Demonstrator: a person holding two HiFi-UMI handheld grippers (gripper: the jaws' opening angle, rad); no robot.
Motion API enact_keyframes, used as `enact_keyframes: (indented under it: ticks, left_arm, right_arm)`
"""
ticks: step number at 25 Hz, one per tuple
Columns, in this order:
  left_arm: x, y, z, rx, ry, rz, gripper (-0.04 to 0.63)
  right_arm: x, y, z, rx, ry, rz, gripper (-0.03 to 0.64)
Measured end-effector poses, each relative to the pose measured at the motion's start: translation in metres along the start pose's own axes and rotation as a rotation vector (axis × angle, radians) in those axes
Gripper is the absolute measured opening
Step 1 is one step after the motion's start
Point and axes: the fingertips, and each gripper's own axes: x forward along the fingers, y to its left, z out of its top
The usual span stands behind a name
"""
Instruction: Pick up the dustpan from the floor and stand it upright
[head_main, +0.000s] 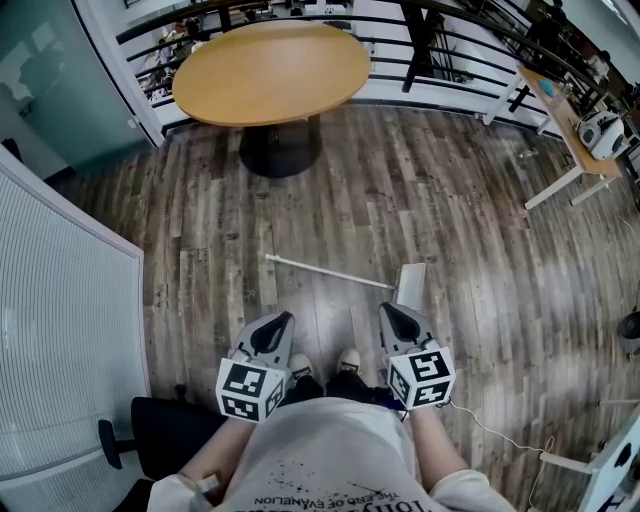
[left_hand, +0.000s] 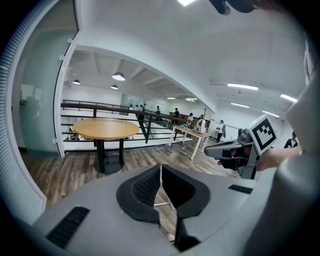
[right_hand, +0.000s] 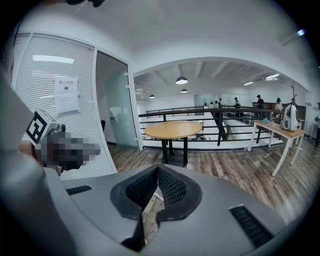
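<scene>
Dustpan: the grey flat-panned dustpan (head_main: 411, 283) lies flat on the wood-plank floor (head_main: 470, 220). Its long white handle (head_main: 330, 272) stretches leftward, just ahead of the person's shoes.
Left gripper: the grey left gripper (head_main: 281, 322) has its jaws pressed together, holding nothing.
Right gripper: the grey right gripper (head_main: 392, 312) is likewise closed and empty, near the pan.
Reason: probably carried closed for the approach; pickup not begun.

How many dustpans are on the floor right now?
1. The dustpan lies flat on the wood floor just ahead of the right tool, its long handle reaching left. More could lie out of view.
</scene>
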Motion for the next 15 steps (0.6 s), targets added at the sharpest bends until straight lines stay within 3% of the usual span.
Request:
enact_keyframes:
  ticks: [7, 15]
  left_arm:
    - [-0.008, 0.032, -0.007, -0.016, 0.013, -0.006, 0.033]
    - [0.025, 0.052, 0.004, -0.03, 0.028, -0.025, 0.032]
  right_arm:
    - [0.012, 0.005, 0.01, 0.003, -0.015, -0.048, 0.026]
    - [0.04, -0.015, 0.019, 0.019, -0.007, -0.064, 0.026]
